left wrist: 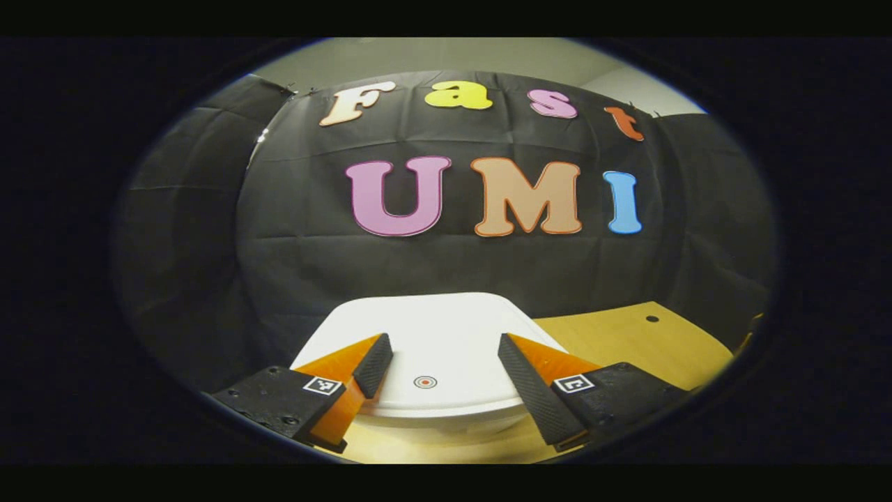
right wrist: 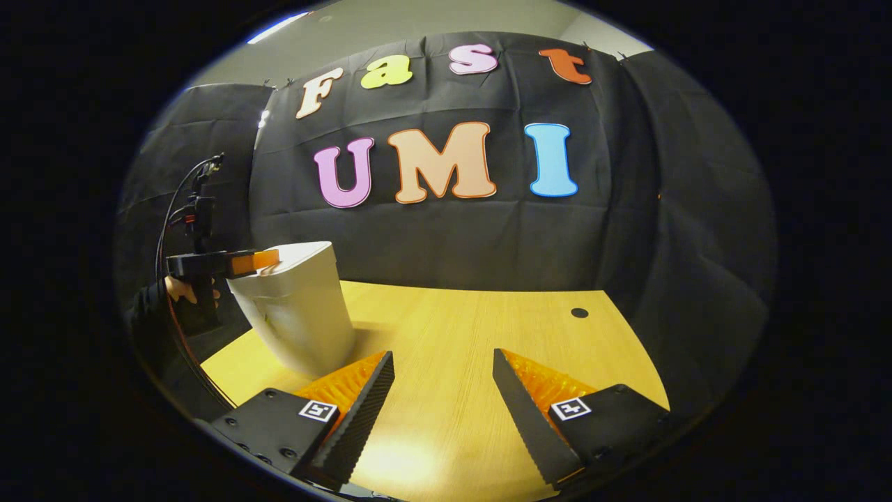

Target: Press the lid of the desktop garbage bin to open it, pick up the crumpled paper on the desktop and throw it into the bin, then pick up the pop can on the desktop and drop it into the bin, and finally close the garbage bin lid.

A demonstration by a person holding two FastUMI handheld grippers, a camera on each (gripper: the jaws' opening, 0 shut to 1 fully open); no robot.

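I am hovering my left gripper (left wrist: 444, 362), fingers wide, over the bin's closed lid (left wrist: 432, 335); next I press its mark (left wrist: 425, 382) at 6 o'clock. My right gripper (right wrist: 443, 380) is waiting wide above the counter (right wrist: 474, 328).

Left gripper (left wrist: 444, 352): two wedge-shaped fingers (left wrist: 535, 390) with ribbed inner faces, each on a flat black block with screw heads and a small square black-and-white marker (left wrist: 323, 385). Right gripper (right wrist: 443, 373): the same build, with toothed fingers (right wrist: 519, 408) and a marker (right wrist: 571, 408) on each block. In the right gripper view, black cables (right wrist: 174, 202) loop above the left gripper's dark body, held by a hand (right wrist: 182, 289) in a dark sleeve (right wrist: 143, 307).
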